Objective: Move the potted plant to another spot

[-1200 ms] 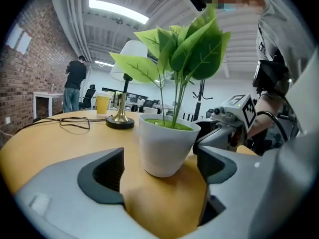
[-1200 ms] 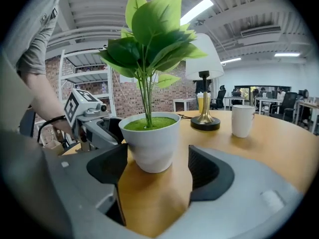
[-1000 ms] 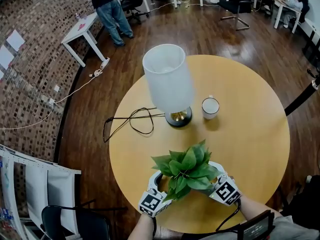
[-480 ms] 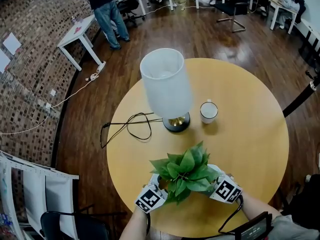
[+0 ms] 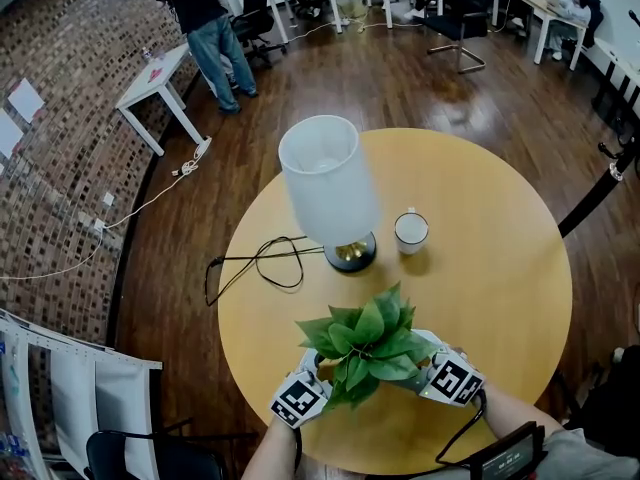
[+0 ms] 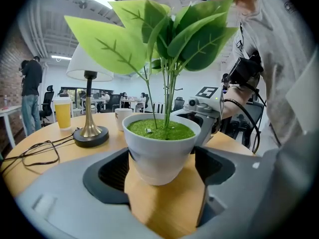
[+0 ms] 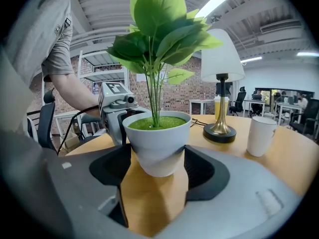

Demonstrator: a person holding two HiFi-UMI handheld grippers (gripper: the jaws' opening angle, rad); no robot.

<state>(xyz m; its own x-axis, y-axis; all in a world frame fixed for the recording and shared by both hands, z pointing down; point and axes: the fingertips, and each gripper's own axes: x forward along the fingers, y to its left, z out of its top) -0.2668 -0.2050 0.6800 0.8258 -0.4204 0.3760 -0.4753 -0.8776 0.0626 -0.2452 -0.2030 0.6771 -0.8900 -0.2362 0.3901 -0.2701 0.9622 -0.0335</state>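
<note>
Lamp (image 5: 325, 178) and cup (image 5: 411, 230) behind potted plant (image 5: 368, 353)

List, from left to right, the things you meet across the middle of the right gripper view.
left tongs -> potted plant -> lamp -> mug

Round wooden table (image 5: 500, 268) bears lamp (image 5: 328, 183), mug (image 5: 411, 230), cable (image 5: 300, 253); potted plant (image 5: 365, 343) near its edge.

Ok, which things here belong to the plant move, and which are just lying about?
In the job: potted plant, left claw and right claw, both clamped on it.
Lying about: lamp, cable, mug, all on the round table.
</note>
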